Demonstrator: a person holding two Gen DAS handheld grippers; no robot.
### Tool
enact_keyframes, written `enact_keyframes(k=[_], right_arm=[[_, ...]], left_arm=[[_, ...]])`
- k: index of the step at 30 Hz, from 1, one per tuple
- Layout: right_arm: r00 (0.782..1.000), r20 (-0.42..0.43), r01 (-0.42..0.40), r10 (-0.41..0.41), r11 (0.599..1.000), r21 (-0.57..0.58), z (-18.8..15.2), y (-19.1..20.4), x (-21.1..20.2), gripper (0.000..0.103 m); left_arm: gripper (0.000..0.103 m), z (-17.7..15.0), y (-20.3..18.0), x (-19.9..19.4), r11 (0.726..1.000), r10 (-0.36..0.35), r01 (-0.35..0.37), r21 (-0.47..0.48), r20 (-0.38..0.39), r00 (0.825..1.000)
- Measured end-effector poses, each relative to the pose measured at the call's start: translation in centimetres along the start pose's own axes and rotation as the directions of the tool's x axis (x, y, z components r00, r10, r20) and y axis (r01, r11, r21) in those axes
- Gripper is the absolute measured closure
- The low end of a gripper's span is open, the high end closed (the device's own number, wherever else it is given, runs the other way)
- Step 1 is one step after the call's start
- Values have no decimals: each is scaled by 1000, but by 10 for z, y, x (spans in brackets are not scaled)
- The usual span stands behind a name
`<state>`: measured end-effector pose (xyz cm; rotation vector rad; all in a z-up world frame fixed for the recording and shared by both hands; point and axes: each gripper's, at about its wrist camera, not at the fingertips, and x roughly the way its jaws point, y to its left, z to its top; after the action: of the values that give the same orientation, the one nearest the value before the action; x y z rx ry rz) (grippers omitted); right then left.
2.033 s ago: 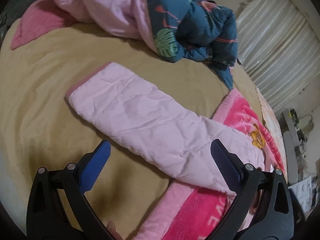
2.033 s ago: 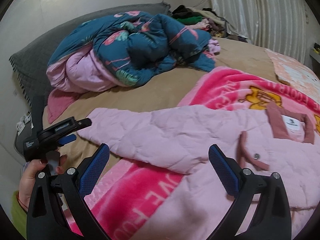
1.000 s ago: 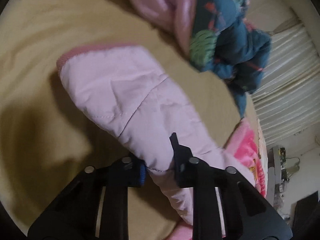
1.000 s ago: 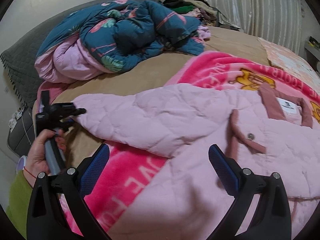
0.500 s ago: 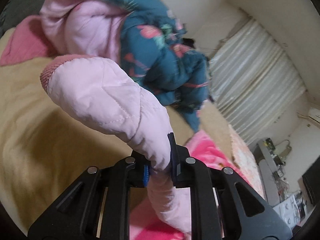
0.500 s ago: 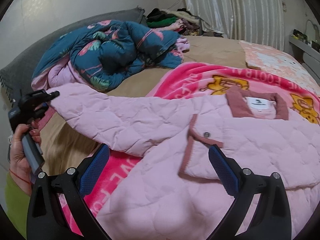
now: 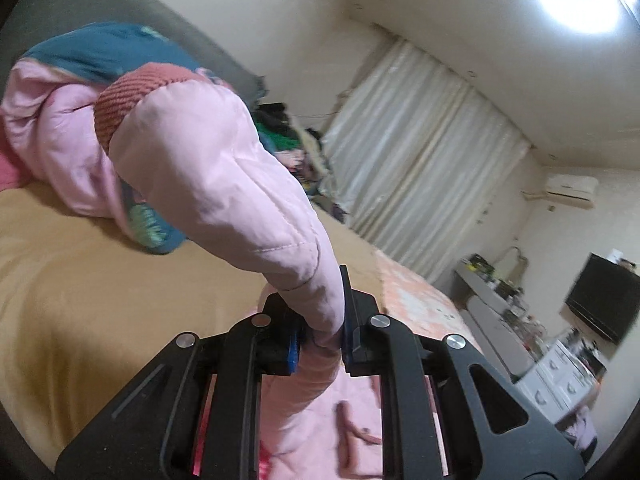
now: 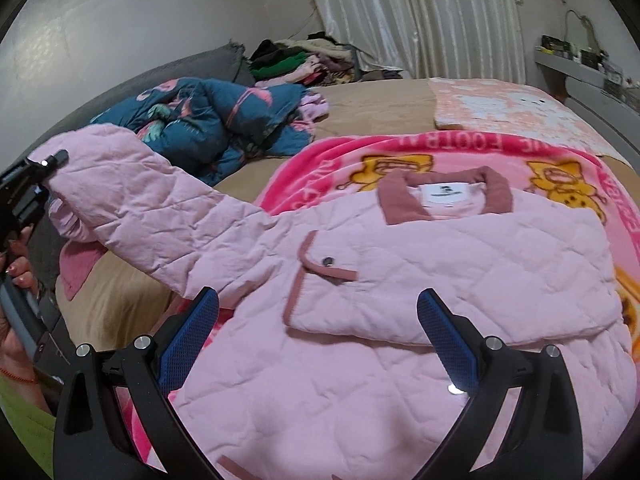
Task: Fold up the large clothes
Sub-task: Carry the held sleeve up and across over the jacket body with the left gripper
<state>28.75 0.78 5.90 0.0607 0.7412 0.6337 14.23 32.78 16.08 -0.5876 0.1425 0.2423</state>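
A pale pink quilted jacket (image 8: pixel 420 264) with a dusty-rose collar lies face up on a bright pink cartoon blanket (image 8: pixel 400 148) on the bed. My left gripper (image 7: pixel 322 336) is shut on the jacket's sleeve (image 7: pixel 224 184) and holds it up off the bed, the ribbed rose cuff (image 7: pixel 128 96) hanging past the fingers. In the right wrist view the raised sleeve (image 8: pixel 152 208) stretches to the left gripper (image 8: pixel 36 172) at the far left, held by a hand. My right gripper (image 8: pixel 320 340) hovers open over the jacket's lower front, nothing between its blue pads (image 8: pixel 188 344).
A teal flamingo-print quilt with pink lining (image 8: pixel 208 120) is heaped near the grey headboard (image 8: pixel 168 72). Piled clothes (image 8: pixel 296 60) sit in the far corner by the curtain (image 8: pixel 420 12). A tan sheet (image 7: pixel 100 280) covers the bed; a peach patterned cloth (image 8: pixel 500 108) lies at back right.
My left gripper shut on the sleeve and lifted it well off the bed, tilting toward level. My right gripper slid right along the jacket, staying open.
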Motion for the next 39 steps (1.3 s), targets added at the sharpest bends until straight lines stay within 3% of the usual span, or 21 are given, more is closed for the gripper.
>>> enact_keyframes(k=[6, 17, 29, 39], right_arm=[[999, 29, 31, -32, 998, 46, -4, -28, -22, 4], [994, 73, 76, -87, 986, 147, -11, -77, -50, 4], [982, 87, 138, -165, 956, 259, -27, -134, -73, 4], [971, 99, 172, -217, 924, 343, -42, -168, -88, 4]], left_arm=[[95, -14, -39, 6, 994, -87, 89, 60, -25, 996], [95, -54, -83, 22, 966, -167, 183, 184, -100, 981], [95, -118, -139, 43, 887, -290, 362, 286, -265, 919], [95, -161, -169, 56, 821, -298, 439, 364, -383, 874]])
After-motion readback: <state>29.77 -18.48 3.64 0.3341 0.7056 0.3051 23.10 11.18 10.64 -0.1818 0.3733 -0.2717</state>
